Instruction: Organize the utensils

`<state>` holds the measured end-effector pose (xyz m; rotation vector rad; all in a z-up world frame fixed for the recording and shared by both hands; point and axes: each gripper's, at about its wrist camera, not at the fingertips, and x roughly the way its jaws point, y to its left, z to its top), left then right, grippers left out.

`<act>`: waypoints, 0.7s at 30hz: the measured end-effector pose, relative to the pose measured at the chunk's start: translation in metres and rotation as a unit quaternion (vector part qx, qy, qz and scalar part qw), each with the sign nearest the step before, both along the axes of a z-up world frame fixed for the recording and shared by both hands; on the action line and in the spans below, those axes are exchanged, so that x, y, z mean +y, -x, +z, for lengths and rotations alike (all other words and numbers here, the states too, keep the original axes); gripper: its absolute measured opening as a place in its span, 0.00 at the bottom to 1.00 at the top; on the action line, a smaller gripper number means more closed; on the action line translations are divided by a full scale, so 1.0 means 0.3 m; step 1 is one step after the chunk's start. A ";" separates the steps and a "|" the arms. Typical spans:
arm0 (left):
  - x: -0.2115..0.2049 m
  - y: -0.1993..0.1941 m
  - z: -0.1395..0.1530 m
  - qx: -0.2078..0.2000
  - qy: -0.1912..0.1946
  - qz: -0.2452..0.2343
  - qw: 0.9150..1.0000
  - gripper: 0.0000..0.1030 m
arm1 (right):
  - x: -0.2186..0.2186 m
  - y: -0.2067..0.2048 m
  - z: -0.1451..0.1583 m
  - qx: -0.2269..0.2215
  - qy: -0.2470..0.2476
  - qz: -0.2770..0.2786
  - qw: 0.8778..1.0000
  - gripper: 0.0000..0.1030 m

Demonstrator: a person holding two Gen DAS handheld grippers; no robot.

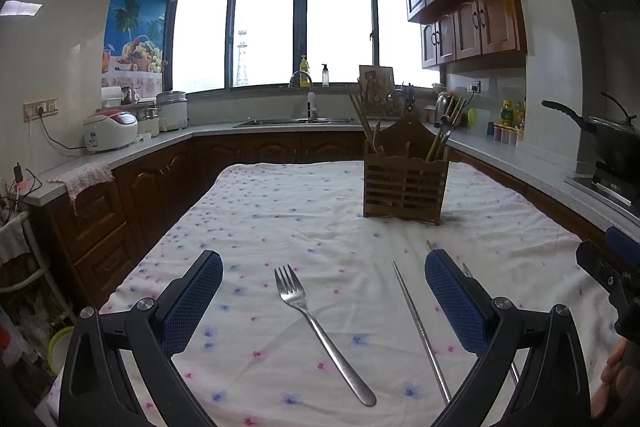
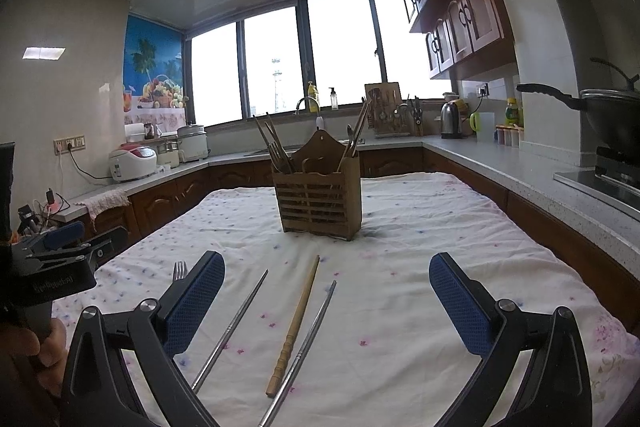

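While both tongs hover spread and empty over the table, most of the risk sits in the thin loose utensils on soft cloth. Left wrist view: left gripper has its jaws wide apart, holding nothing; a steel fork lies flat between them, tines toward 12 o'clock, handle running to 5 o'clock. A metal chopstick lies just inside the right-hand pad, and another thin piece is half hidden behind that pad, cannot tell what. The wooden holder stands upright at 1 o'clock, already carrying some sticks and cutlery. The flowered tablecloth is wrinkled, so a pinch on the flat fork could drag fabric up or let the fork skid; the close chopstick could get nudged or caught along with it. Right wrist view: right gripper is also spread with nothing in it; between its pads lie two metal chopsticks and a wooden chopstick, near each other, all pointing roughly 12 to 1 o'clock. The holder is at 12 o'clock. Closing here could grab two sticks at once or roll one away. The fork's tines show at 10 o'clock, and the left gripper sits at 9 o'clock, near enough to bump. Dropping pieces in among the leaning sticks could jam or tip the holder.
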<state>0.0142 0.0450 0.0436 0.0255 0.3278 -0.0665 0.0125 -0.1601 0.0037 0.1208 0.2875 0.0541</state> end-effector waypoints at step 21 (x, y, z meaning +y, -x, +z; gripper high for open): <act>-0.010 0.016 0.005 -0.005 -0.007 -0.002 1.000 0.99 | 0.004 0.000 0.006 -0.003 -0.002 0.001 1.000 1.00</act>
